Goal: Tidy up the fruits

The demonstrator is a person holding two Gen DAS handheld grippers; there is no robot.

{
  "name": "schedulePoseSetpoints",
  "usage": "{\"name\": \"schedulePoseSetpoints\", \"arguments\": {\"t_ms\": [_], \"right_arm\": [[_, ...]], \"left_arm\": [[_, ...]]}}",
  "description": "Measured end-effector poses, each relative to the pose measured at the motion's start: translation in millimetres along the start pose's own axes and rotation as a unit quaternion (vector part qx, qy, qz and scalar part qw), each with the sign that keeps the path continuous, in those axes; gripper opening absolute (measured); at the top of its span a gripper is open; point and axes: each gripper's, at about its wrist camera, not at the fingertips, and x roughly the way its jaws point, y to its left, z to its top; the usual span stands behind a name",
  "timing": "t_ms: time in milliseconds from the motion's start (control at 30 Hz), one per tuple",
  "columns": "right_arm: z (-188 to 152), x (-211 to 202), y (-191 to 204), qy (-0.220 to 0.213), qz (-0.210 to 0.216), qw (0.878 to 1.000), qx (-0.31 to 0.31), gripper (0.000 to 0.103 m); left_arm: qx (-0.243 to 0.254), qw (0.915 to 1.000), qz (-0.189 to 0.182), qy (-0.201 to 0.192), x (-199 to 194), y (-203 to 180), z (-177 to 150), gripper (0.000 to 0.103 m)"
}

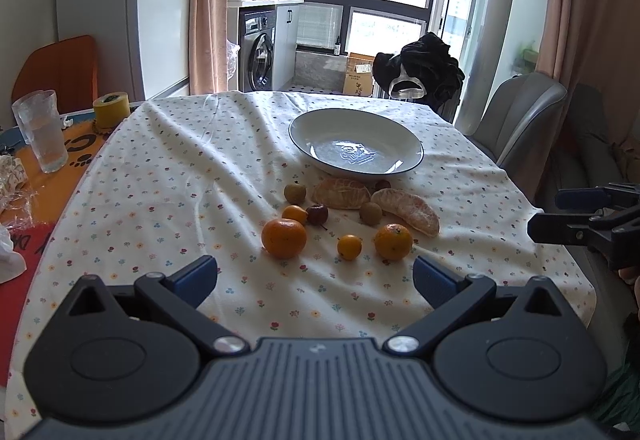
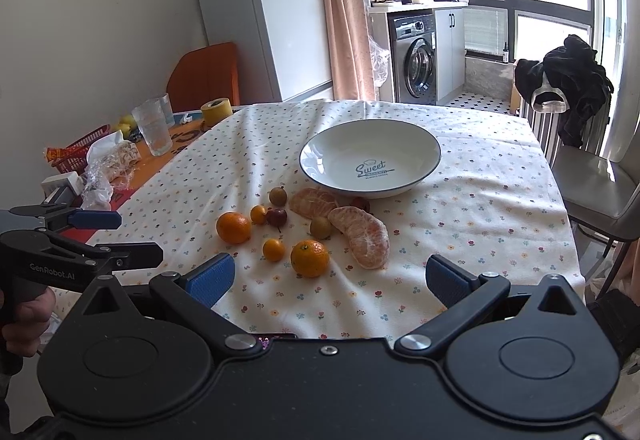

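Your left hand-held gripper (image 1: 316, 278) and right hand-held gripper (image 2: 328, 280) gape empty. Loose fruit lies at the bowl's (image 2: 428, 144) 6 o'clock; the near mandarin (image 2: 310, 258) is probably firm, light; pinch its equator gently.

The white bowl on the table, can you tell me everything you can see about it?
The white bowl is wide and shallow, glossy like ceramic, with a thin dark line around its rim. Blue writing inside reads "Sweet" above smaller words too small to read. It is empty and sits upright on the flowery tablecloth, behind the fruits. A peeled orange half and a small red fruit lie right at its near edge; whether they touch it is unclear. Neither gripper is near it.
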Motion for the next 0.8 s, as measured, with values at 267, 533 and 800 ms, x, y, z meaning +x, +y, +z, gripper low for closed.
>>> {"name": "schedulePoseSetpoints", "arguments": {"t_ms": [267,533,800], "right_arm": [[1.0,-0.6,0.0,-0.002,0.0,1.0,0.001,0.103],[0.8,-0.6,-0.3,-0.002,-0.001,1.0,0.001,0.103],[1.0,-0.7,-0.2,-0.002,-0.001,1.0,0.001,0.103]], "left_arm": [[-0.001,1.0,0.0,0.0,-0.3,-0.5,0.2,0.103],[-0.001,1.0,0.0,0.0,-0.7,-1.2,0.1,0.103],[-0.001,1.0,0.0,0.0,-0.6,-0.7,0.1,0.103]]}}
